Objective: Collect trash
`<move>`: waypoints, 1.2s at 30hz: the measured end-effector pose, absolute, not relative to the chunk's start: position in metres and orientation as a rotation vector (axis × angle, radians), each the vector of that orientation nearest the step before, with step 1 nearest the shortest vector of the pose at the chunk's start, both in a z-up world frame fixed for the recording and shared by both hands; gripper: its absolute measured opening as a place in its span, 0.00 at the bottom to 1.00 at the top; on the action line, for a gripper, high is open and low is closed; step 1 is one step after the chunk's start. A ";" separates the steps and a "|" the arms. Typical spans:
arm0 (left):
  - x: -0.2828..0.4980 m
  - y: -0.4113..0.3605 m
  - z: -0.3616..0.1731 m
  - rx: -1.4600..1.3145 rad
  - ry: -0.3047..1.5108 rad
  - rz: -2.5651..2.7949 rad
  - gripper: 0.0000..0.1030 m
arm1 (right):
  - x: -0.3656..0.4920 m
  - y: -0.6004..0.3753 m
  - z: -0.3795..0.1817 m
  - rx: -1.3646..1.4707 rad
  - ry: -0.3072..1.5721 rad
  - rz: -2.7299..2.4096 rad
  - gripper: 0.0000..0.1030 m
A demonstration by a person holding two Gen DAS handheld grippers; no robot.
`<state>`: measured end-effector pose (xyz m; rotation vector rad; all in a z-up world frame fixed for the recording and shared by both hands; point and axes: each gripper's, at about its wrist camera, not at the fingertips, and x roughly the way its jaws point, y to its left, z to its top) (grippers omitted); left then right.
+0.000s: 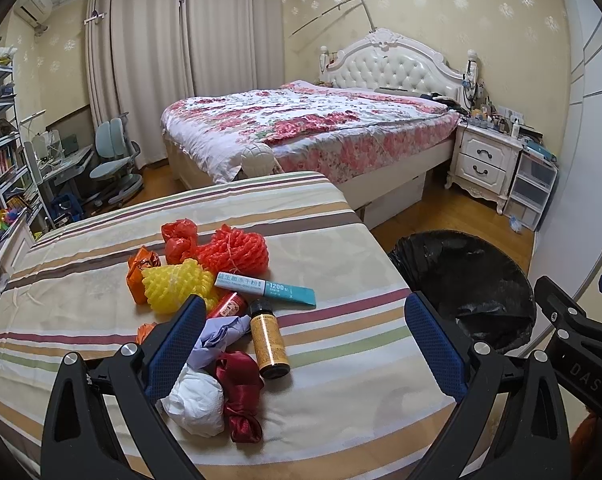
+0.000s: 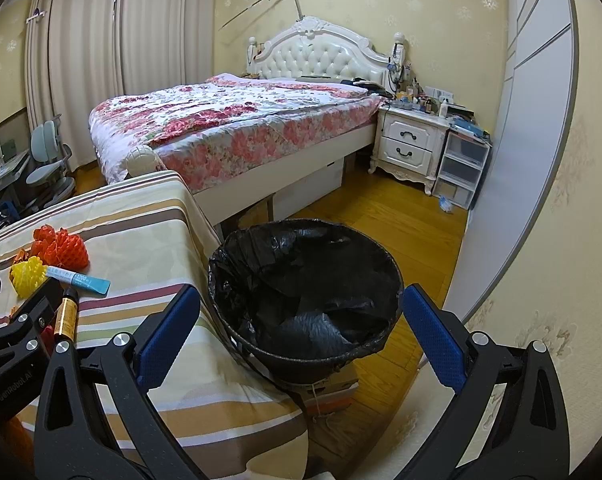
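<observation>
Trash lies in a heap on the striped tablecloth (image 1: 341, 352): a brown bottle (image 1: 267, 344), a teal and white box (image 1: 266, 287), a yellow foam net (image 1: 173, 286), an orange foam net (image 1: 233, 254), a red plastic bag (image 1: 179, 239), a white paper wad (image 1: 195, 400), a dark red ribbon (image 1: 239, 392) and a lilac wrapper (image 1: 219, 334). My left gripper (image 1: 305, 328) is open and empty above the heap. My right gripper (image 2: 301, 328) is open and empty above the bin (image 2: 305, 288), which has a black liner and stands right of the table.
A floral bed (image 1: 309, 128) stands behind the table, with a white nightstand (image 1: 485, 160) and plastic drawers (image 1: 531, 184) to its right. A desk with a blue chair (image 1: 115, 164) and bookshelves (image 1: 1, 148) are at the left. A white wardrobe door (image 2: 513, 152) runs along the right.
</observation>
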<state>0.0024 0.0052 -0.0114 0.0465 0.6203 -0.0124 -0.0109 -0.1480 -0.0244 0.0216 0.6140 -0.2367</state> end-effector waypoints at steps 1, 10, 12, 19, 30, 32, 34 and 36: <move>0.002 0.005 -0.012 0.046 0.621 -0.013 0.94 | -0.011 -0.148 -0.025 0.022 0.614 -0.237 0.96; 0.002 0.004 -0.015 0.048 0.623 -0.014 0.94 | -0.010 -0.148 -0.024 0.021 0.616 -0.236 0.96; 0.001 0.003 -0.015 0.050 0.622 -0.014 0.94 | -0.010 -0.148 -0.024 0.021 0.616 -0.235 0.96; 0.001 0.002 -0.015 0.051 0.624 -0.014 0.94 | -0.010 -0.148 -0.024 0.021 0.617 -0.237 0.96; -0.001 -0.004 -0.013 0.055 0.625 -0.022 0.94 | -0.016 -0.156 -0.035 0.025 0.617 -0.242 0.96; -0.001 -0.005 -0.013 0.056 0.625 -0.022 0.94 | -0.016 -0.157 -0.036 0.025 0.617 -0.242 0.96; -0.001 -0.005 -0.013 0.056 0.626 -0.022 0.94 | -0.017 -0.158 -0.037 0.025 0.617 -0.243 0.96; -0.002 -0.005 -0.013 0.055 0.626 -0.023 0.94 | -0.018 -0.160 -0.038 0.026 0.617 -0.243 0.96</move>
